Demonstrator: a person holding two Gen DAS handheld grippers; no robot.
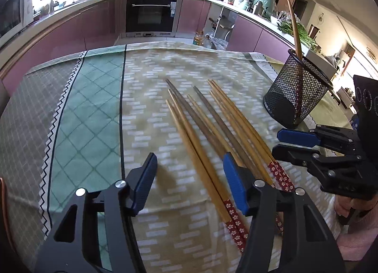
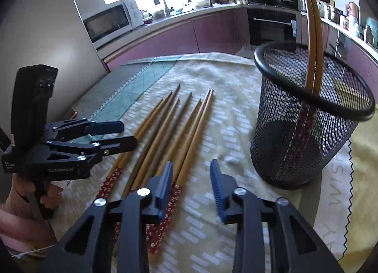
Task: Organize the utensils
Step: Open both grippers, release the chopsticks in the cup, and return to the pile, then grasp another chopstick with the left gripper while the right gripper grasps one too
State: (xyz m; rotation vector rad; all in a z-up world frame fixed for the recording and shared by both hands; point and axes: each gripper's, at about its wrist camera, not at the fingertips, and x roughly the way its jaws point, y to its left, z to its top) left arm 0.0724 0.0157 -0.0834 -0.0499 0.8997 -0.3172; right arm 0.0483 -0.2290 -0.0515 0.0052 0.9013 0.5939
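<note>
Several wooden chopsticks [image 1: 203,129] with red flowered ends lie side by side on the patterned cloth; they also show in the right wrist view [image 2: 165,131]. A black mesh holder [image 1: 295,93] stands at the right with two chopsticks [image 2: 314,36] upright in it; its rim shows in the right wrist view [image 2: 307,91]. My left gripper [image 1: 190,178] is open and empty just above the near ends of the loose chopsticks. My right gripper [image 2: 191,183] is open and empty, over the rightmost chopsticks' red ends, left of the holder.
The tablecloth [image 1: 94,119] has green, grey and beige panels. Purple kitchen cabinets [image 1: 70,34], an oven [image 1: 151,13] and a microwave [image 2: 111,20] lie beyond the table. Each gripper appears in the other's view, the right one [image 1: 293,143] and the left one [image 2: 125,133].
</note>
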